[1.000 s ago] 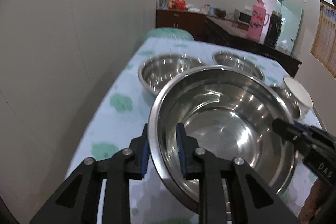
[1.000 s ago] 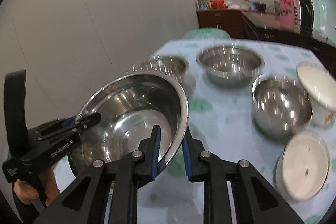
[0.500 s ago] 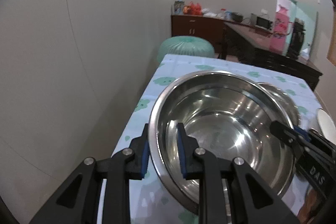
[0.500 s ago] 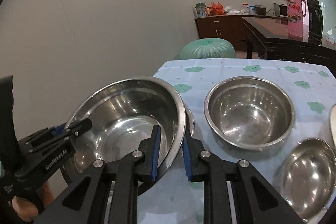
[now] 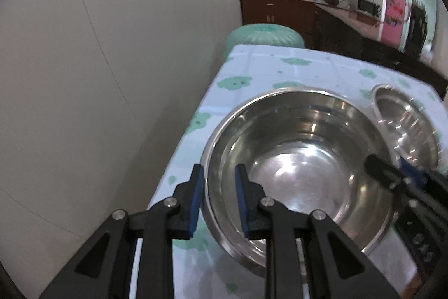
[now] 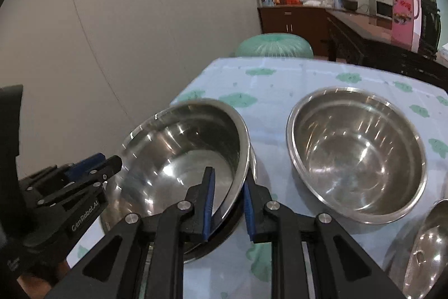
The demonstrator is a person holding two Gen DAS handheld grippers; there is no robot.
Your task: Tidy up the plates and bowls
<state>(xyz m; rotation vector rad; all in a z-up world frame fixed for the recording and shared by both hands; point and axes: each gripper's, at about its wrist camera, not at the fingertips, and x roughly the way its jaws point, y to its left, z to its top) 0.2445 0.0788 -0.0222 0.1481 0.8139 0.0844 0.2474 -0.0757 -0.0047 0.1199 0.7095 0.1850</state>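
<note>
Both grippers are on one large steel bowl, each at an opposite side of its rim. The left gripper comes in from the near left edge, angled downward, one blue-padded finger outside the wall and one inside, pinching the rim between them. Across the basin in the left wrist view, the right gripper's fingertips reach over the far right rim, and its own camera shows the same story: it straddles the bowl's wall, one pad inside, one outside, clamped on the metal, also tilted down toward the table.

In the right wrist view the left tool shows at the lower left, with a bit of the person's hand under it. The bowl sits tilted there, low over the near left corner of the table with the blue-and-green patterned tablecloth, and a second rim peeks out from under its right edge, so another bowl seems to lie beneath it; whether they touch I cannot tell.

Just beside it on the right stands a second steel bowl, upright on the cloth. A smaller steel vessel shows at the lower right edge.
</note>
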